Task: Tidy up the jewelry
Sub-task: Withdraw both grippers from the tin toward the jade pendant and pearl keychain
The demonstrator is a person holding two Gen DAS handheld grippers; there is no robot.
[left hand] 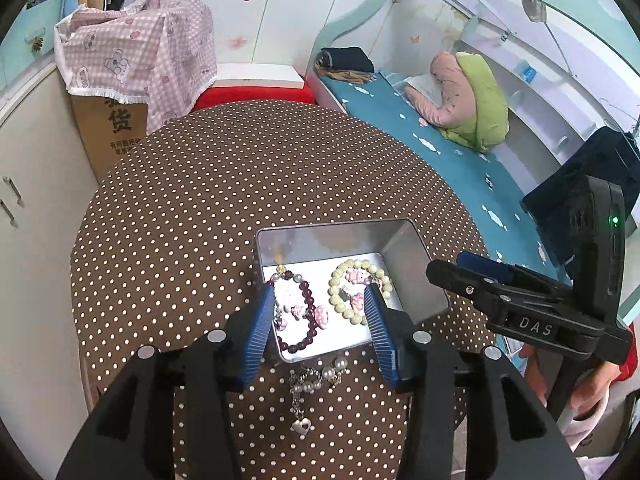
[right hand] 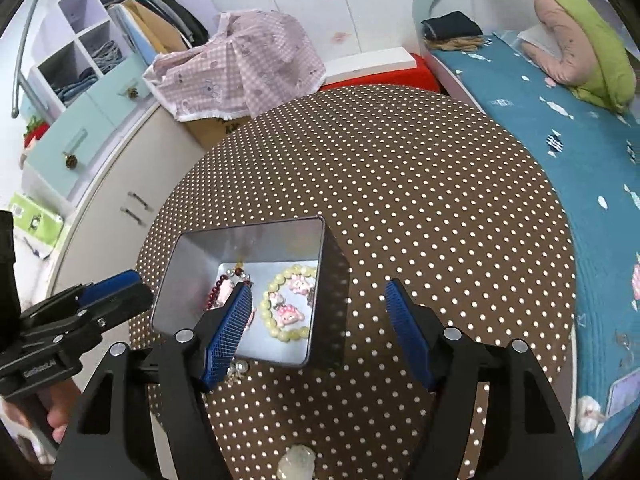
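Note:
An open metal tin (left hand: 416, 264) stands on the dotted table. Inside it lie a dark purple bead bracelet (left hand: 308, 312) and a cream bead bracelet (left hand: 340, 280), both with pink charms. My left gripper (left hand: 319, 291) hangs open over the tin's near edge, above the two bracelets, with its pads pressing on nothing. A pearl chain with a heart pendant (left hand: 316, 376) lies on the cloth just in front of the tin. My right gripper (right hand: 319, 286) is open above the right wall of the tin (right hand: 200, 264), holding nothing. A pale stone piece (right hand: 296, 464) lies near the table's front edge.
The round table has a brown polka-dot cloth (left hand: 240, 184). A bed with a teal sheet (left hand: 460, 152) runs along the right. A cardboard box under a pink checked cloth (left hand: 132, 52) and a red stool (left hand: 256, 96) stand behind; a cabinet (left hand: 36, 184) is at left.

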